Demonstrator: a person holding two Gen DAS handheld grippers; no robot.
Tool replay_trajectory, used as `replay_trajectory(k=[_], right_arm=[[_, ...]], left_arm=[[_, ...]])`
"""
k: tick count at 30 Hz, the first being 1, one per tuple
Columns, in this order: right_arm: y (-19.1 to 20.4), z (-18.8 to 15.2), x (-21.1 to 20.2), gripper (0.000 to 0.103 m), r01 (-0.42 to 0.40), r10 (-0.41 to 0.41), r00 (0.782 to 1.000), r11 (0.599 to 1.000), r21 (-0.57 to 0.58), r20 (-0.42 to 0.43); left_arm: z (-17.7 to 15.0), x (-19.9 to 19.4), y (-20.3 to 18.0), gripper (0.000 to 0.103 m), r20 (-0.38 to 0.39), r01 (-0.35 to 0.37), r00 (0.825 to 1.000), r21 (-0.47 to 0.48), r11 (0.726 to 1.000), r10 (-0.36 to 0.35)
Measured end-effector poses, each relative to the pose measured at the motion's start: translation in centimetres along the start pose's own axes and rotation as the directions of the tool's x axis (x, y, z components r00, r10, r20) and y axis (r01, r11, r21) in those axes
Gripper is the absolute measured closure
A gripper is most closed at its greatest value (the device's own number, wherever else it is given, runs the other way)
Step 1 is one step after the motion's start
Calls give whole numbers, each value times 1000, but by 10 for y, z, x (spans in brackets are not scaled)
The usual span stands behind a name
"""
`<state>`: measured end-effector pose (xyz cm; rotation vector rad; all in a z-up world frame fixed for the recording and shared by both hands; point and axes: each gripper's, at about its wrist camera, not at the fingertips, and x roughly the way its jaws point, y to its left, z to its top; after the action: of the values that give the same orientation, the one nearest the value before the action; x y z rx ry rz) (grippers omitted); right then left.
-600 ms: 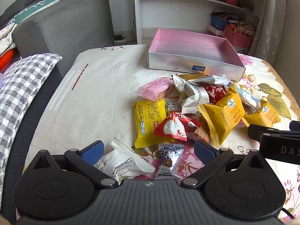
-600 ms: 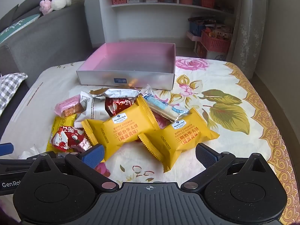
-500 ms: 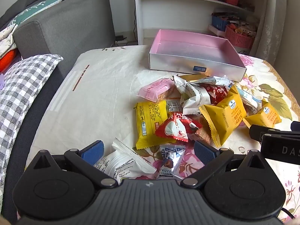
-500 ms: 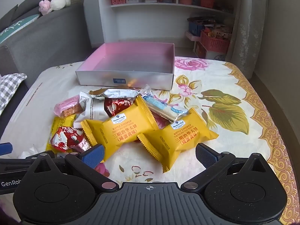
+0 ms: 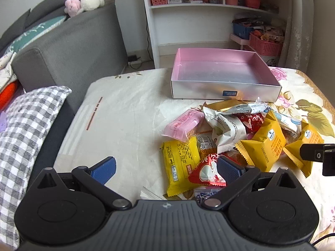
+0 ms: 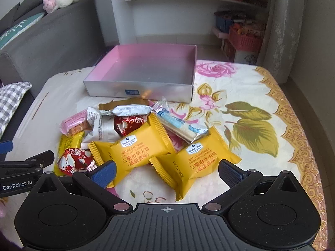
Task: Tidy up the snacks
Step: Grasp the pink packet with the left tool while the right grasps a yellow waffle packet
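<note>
A pile of wrapped snacks lies on the floral cloth in front of an empty pink-lined box (image 5: 224,73) (image 6: 146,69). It holds two orange waffle packs (image 6: 134,148) (image 6: 199,159), a yellow pack (image 5: 180,161), a red foil pack (image 5: 207,173) (image 6: 75,161), a pink pack (image 5: 184,123) and white wrappers (image 5: 226,129). My left gripper (image 5: 165,169) is open and empty, low over the pile's left edge, with the yellow pack between its fingers. My right gripper (image 6: 166,171) is open and empty, just short of the two orange packs.
A grey sofa (image 5: 69,48) with a checked cushion (image 5: 27,121) stands left of the table. A white shelf unit (image 5: 209,10) with baskets stands behind the box. The left gripper also shows at the left edge of the right wrist view (image 6: 25,167).
My left gripper has moved forward and left over the pile, so the white wrapper and truffle pack now sit under its body. My right gripper has edged slightly forward.
</note>
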<state>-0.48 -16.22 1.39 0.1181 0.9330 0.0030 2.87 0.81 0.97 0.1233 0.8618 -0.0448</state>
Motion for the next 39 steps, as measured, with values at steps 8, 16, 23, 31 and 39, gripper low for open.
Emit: replay_trajectory(k=[8,16,23,31,39], right_arm=[[-15,13,28,0,-113,127,987,985,133,-99],[-17,18,42,0,-252,295,948,924,286,-117],[-19,20,68,1,-279,371,917,860,426,-147],[-23,16,90,8,-261,392,907,813,521,-157],[-22,14,90,22,-239,350,927,827,509,-134]], left_arm=[[26,36,20,13,-82,143,987,49,989,-139],[39,68,39,30,-88,279,957,28,960,-275],[47,89,33,45,-102,334,940,67,940,-326],[47,105,29,53,-122,325,940,42,945,-318],[41,105,18,63,-132,289,951,72,955,-278]])
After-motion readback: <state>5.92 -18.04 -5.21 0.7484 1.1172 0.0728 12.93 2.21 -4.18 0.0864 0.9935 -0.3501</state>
